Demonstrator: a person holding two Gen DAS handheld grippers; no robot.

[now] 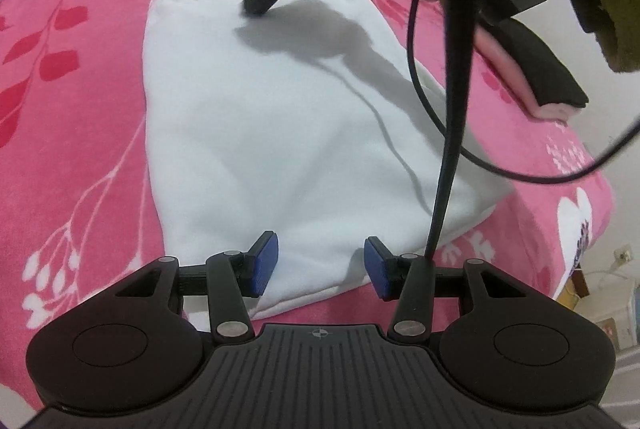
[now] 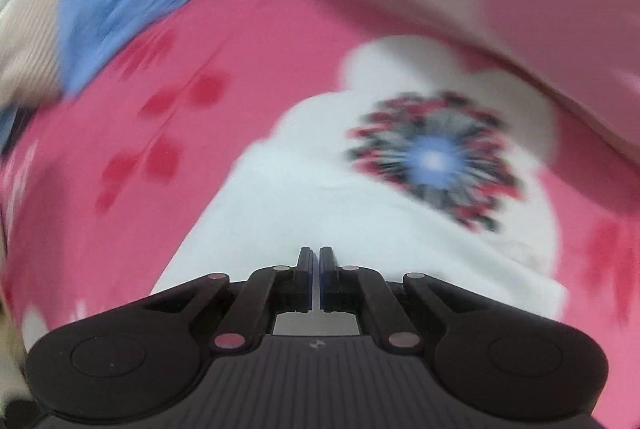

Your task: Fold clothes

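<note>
Bedspread (image 1: 80,77): pink, flowered, covering the bed. The fold could drag and ruck on it, I judge.
White garment (image 1: 280,117): lies folded into a rough rectangle at the middle of the bed, flat, near edge toward the left gripper.
Left gripper (image 1: 320,265): fingers about half open, nothing between them, hovering over the garment's near edge. If they close too shallow they may take only the top layer, and the fold would peel apart.
Cable (image 1: 416,69): hangs across the garment's right side. It could snag the cloth or a corner on the next lift.
Right gripper (image 1: 256,5): fingers shut and empty, tips at the garment's far edge; its own view is blurred. A press there may shove the layers askew.
Pink-and-black stack (image 1: 536,85): folded, at the right edge of the bed, near the drop.
Containers: none in view — nothing holds anything.
</note>
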